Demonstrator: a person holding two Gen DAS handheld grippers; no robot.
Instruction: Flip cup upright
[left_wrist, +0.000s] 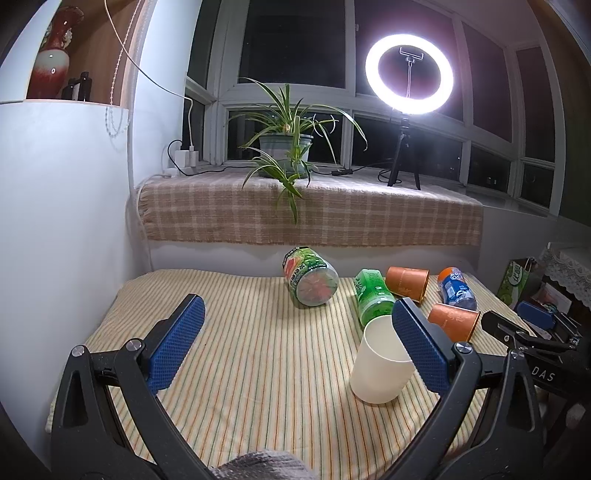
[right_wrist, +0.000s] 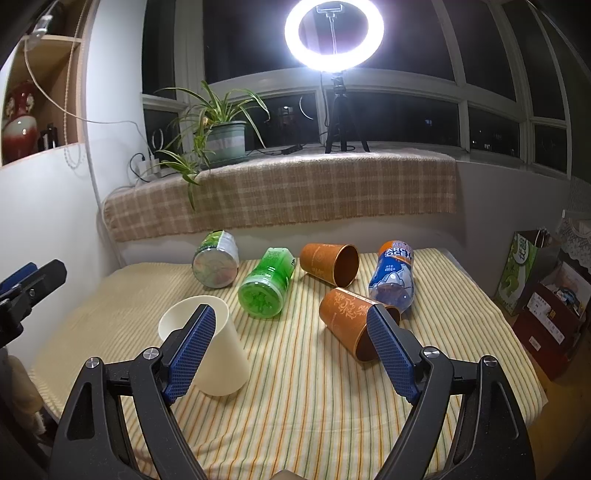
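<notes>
A cream cup (left_wrist: 380, 363) (right_wrist: 210, 350) stands on the striped cloth, wider end down and narrow end up. Two orange cups lie on their sides: a near one (left_wrist: 454, 320) (right_wrist: 351, 321) and a far one (left_wrist: 408, 282) (right_wrist: 328, 264). My left gripper (left_wrist: 295, 343) is open and empty, with the cream cup just inside its right finger (left_wrist: 421, 350). My right gripper (right_wrist: 288, 350) is open and empty; the cream cup sits behind its left finger (right_wrist: 190, 354) and the near orange cup behind its right finger (right_wrist: 391, 354).
Three bottles lie on the cloth: a green-and-red one (left_wrist: 310, 277) (right_wrist: 216, 264), a green one (left_wrist: 371, 297) (right_wrist: 266, 282) and a blue one (left_wrist: 456, 288) (right_wrist: 393, 275). A plaid-covered sill (left_wrist: 314, 206) holds a plant (left_wrist: 286, 147) and ring light (left_wrist: 408, 70). Bags and boxes (right_wrist: 543, 291) stand at the right.
</notes>
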